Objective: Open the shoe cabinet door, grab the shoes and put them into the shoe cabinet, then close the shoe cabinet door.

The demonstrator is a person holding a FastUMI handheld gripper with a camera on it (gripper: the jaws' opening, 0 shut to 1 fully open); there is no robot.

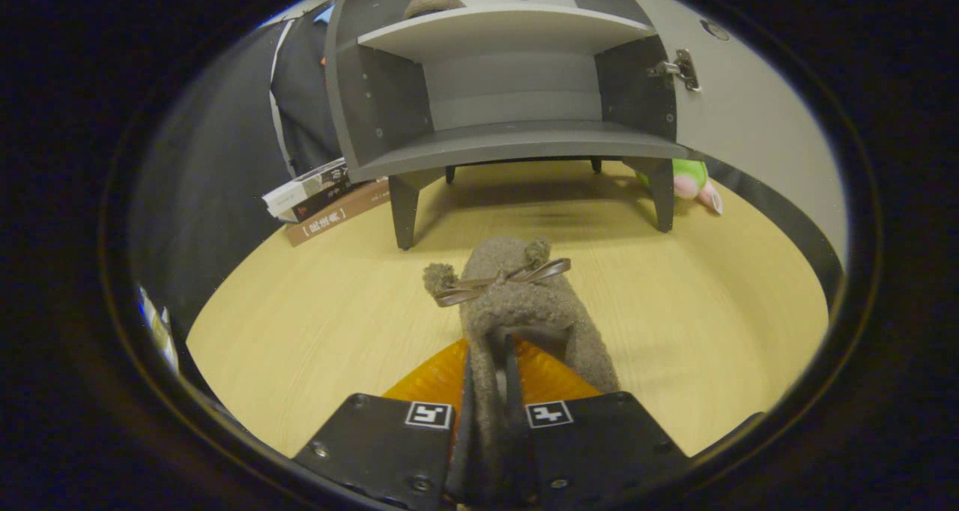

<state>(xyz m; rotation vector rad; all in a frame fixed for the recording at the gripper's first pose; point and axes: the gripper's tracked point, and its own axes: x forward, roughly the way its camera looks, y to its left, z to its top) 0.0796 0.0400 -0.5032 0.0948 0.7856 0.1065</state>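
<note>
Tool (491,391) pinching fuzzy grey-brown slipper (517,309), brown ribbon bow on top

A round table (300,324) with a pale wood-grain top is carrying the scene. A stack of books (322,196) is lying flat at the table's far left edge; the upper volumes (303,190) are showing pale page edges, and the bottom one, a brown book (341,215), is turning its spine forward. A soft toy (693,181), green and pink, is lying on the table at the far right, partly hidden from view. Dark cloth (210,174) is hanging behind the books, with a white cord (279,114) running down across it. A pale wall (772,129) is rising to the right.
</note>
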